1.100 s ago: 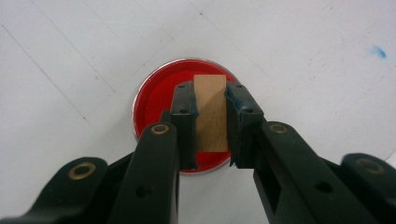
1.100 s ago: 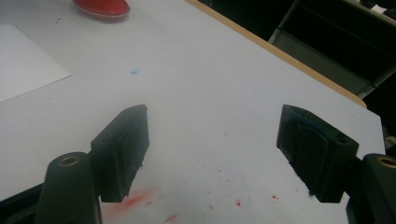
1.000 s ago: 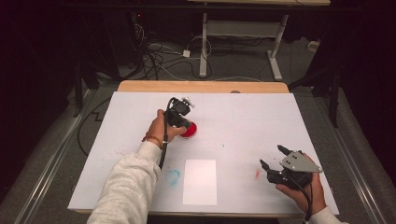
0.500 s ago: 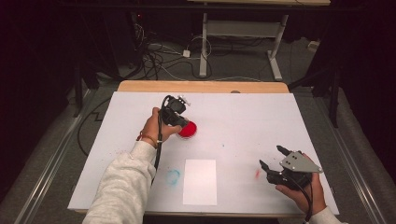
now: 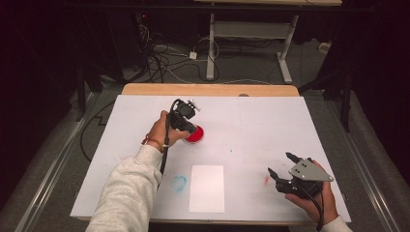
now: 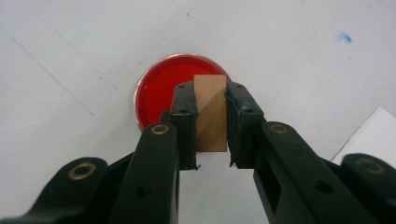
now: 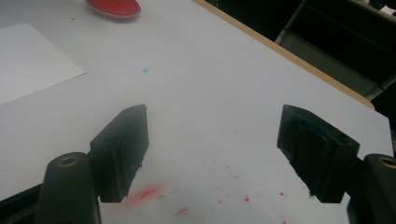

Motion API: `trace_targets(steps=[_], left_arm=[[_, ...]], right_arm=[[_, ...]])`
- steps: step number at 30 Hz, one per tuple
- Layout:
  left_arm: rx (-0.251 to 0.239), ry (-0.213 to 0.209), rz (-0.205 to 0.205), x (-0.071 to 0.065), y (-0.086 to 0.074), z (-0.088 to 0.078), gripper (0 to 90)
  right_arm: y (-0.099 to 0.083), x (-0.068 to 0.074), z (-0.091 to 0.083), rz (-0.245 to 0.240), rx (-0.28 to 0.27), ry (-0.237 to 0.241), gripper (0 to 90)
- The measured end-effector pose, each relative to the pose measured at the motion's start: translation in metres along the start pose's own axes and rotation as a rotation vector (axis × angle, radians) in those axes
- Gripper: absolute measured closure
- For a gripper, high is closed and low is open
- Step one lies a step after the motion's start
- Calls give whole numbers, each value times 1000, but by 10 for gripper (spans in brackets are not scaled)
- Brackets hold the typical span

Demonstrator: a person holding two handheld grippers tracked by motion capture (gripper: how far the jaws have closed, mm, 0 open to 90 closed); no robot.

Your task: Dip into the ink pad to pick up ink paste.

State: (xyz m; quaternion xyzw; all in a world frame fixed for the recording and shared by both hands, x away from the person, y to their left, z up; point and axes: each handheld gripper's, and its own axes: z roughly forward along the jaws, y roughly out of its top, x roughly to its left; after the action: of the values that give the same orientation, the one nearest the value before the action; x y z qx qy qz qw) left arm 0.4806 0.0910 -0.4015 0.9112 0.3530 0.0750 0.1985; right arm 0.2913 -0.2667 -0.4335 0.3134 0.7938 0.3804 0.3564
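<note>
1. The left gripper (image 6: 210, 126) is clamped on a single wooden block (image 6: 211, 113), held upright directly over the red dish (image 6: 161, 95). This looks like a stamp being loaded with colour; whether the block's lower end touches the red cannot be told.
2. The dish (image 5: 195, 135) sits toward the far middle of the white table (image 5: 251, 125). One sheet of paper (image 5: 207, 188) lies nearer the person than the dish, probably waiting for the print.
3. The right gripper (image 5: 279, 166) rests well to the right of the dish, near the front edge. Its jaws stand wide apart with nothing between them, most likely parked until needed.
4. Count: two grippers, one block, one dish, one sheet.
5. A blue smudge (image 5: 179, 182) lies left of the sheet, and a red smear (image 7: 144, 192) lies under the right gripper.
</note>
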Motion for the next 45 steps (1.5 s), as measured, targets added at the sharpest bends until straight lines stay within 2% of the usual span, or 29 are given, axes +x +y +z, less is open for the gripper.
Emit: trace_targets(steps=[4,6,11,12,19,27,33,37,45], left_arm=[[17,-4,-20,3,3,14,735],[32,8,-16,2,5,19,735],[70,-3,-26,5,5,32,735],[61,-9,-35,6,4,33,735],[37,-40,-56,11,1,35,735],[38,-19,-43,7,2,36,736],[31,-23,-40,9,0,36,737],[14,-38,-52,10,-3,36,737],[14,-21,-46,8,-2,36,737]], right_arm=[[0,2,2,-13,7,6,254],[0,2,2,-15,7,6,254],[-1,2,1,-13,8,8,253],[-1,2,1,-13,8,8,253],[-2,2,1,-12,11,7,253],[-1,4,2,-20,12,11,251],[-1,5,2,-25,13,16,250],[-1,5,2,-21,15,15,250],[-1,4,2,-26,12,-2,249]])
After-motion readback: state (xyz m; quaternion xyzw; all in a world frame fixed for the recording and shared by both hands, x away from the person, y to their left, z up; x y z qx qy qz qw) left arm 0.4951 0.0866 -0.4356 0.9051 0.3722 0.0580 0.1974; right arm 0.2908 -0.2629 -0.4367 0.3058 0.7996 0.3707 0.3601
